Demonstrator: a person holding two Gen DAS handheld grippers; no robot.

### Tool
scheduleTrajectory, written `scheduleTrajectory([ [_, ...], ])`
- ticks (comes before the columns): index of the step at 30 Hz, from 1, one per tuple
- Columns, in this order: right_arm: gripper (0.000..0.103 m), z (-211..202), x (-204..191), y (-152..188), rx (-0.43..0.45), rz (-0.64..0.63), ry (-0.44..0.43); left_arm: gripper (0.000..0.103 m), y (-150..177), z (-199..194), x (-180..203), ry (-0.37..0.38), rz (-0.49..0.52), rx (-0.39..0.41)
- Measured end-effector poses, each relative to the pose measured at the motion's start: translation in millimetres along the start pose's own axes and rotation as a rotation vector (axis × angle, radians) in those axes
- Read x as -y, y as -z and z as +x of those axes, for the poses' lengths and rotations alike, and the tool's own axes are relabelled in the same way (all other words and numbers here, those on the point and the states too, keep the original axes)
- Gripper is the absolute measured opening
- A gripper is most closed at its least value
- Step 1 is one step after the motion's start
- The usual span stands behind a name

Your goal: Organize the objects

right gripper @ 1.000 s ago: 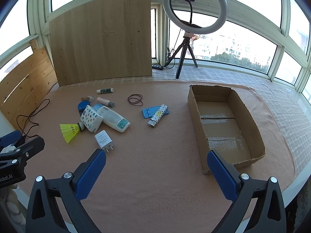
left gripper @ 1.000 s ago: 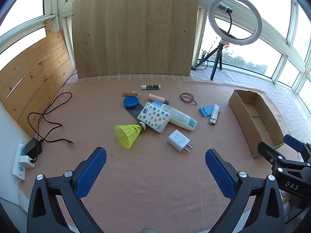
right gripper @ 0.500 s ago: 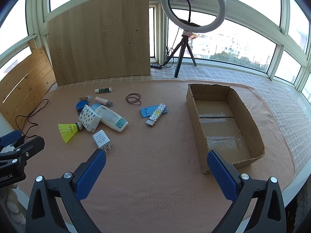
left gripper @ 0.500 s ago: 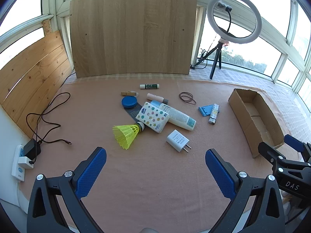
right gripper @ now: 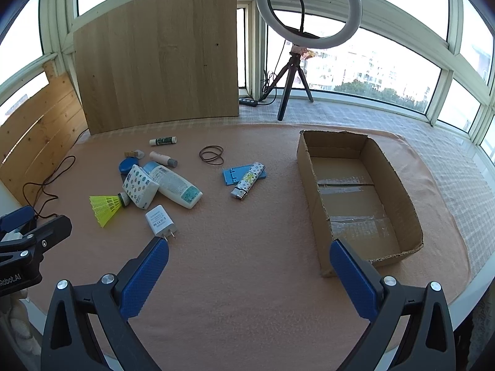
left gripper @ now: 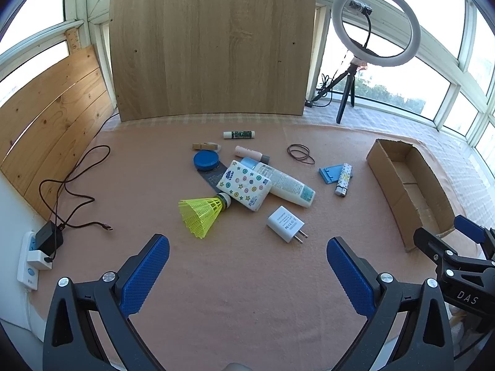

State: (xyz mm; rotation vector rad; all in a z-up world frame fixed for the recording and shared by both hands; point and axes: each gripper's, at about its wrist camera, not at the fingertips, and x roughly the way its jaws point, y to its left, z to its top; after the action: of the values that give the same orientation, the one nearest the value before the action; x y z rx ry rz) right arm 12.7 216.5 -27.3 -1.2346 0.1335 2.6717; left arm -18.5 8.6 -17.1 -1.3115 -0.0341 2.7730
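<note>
A cluster of small objects lies mid-table: a yellow shuttlecock (left gripper: pixel 202 211) (right gripper: pixel 106 205), a white charger plug (left gripper: pixel 286 223) (right gripper: pixel 160 220), a patterned tissue pack (left gripper: pixel 244 184) (right gripper: pixel 139 186), a white lotion bottle (left gripper: pixel 286 184) (right gripper: pixel 176 185), a patterned lighter (left gripper: pixel 343 179) (right gripper: pixel 247 182) and a glue stick (left gripper: pixel 239 134). An open cardboard box (right gripper: pixel 355 194) (left gripper: pixel 408 185) stands to the right. My left gripper (left gripper: pixel 247 255) is open, held back from the plug. My right gripper (right gripper: pixel 249 255) is open too, between plug and box, holding nothing.
A brown hair-tie loop (left gripper: pixel 300 153), a blue round lid (left gripper: pixel 205 160) and a blue stand (right gripper: pixel 230 176) lie among the items. A ring light on a tripod (right gripper: pixel 294 71) and a wooden board (left gripper: pixel 210 46) stand behind. A cable and power strip (left gripper: pixel 34 253) are at the left edge.
Both grippers have drifted slightly forward toward the objects; the items sit a little nearer in view. Jaws stay open.
</note>
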Motion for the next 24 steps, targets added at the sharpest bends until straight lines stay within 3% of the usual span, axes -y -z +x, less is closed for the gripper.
scheduleTrajectory([
  [11,0.103,8.3,3.6,3.1,-0.030,0.010,0.002,0.103,-11.4,35.9,-14.2,-0.010,-0.018,-0.034],
  [24,0.102,11.7,21.5,11.7,-0.053,0.039,0.028,0.103,-80.6,112.4,-17.8,0.029,-0.041,-0.102],
])
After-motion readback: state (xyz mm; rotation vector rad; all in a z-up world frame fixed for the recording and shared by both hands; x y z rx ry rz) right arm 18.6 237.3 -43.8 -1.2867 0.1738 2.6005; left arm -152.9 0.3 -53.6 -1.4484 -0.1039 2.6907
